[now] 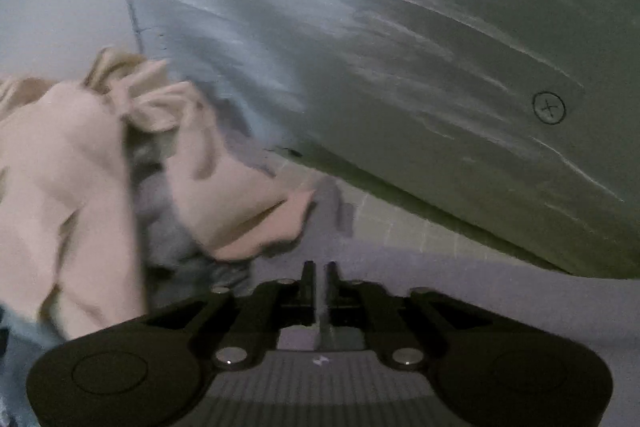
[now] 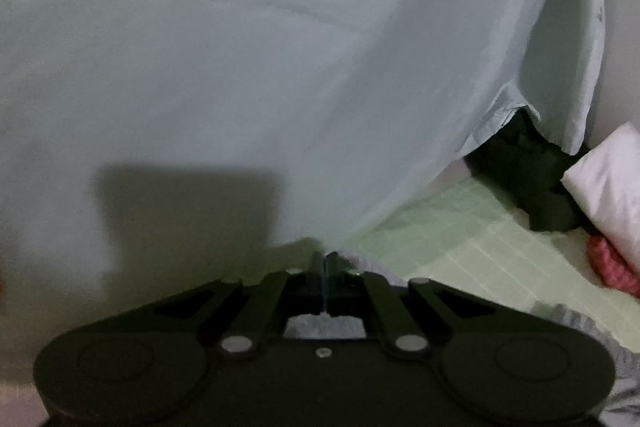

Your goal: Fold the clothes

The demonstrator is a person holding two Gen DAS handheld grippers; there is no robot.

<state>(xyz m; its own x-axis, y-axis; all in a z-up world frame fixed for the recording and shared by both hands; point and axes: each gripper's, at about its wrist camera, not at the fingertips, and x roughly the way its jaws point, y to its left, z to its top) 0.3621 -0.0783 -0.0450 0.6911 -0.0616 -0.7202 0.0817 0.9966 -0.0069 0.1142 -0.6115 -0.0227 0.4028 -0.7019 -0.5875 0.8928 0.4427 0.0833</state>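
A pale grey-green garment (image 1: 400,47) hangs stretched across the left wrist view, with a small circled-cross mark (image 1: 549,107) and a stitched hem at its left edge. The same garment (image 2: 240,67) fills the right wrist view. My left gripper (image 1: 320,267) has its jaws nearly together on a thin fold of cloth that runs down between them. My right gripper (image 2: 325,259) is shut on the garment's lower edge. Motion blur softens the cloth in the left wrist view.
A crumpled beige garment (image 1: 80,167) lies at the left over grey cloth (image 1: 180,235). A green checked bed sheet (image 2: 480,239) lies below. A white pillow (image 2: 612,179), a red item (image 2: 612,267) and a dark object (image 2: 532,167) sit at the right.
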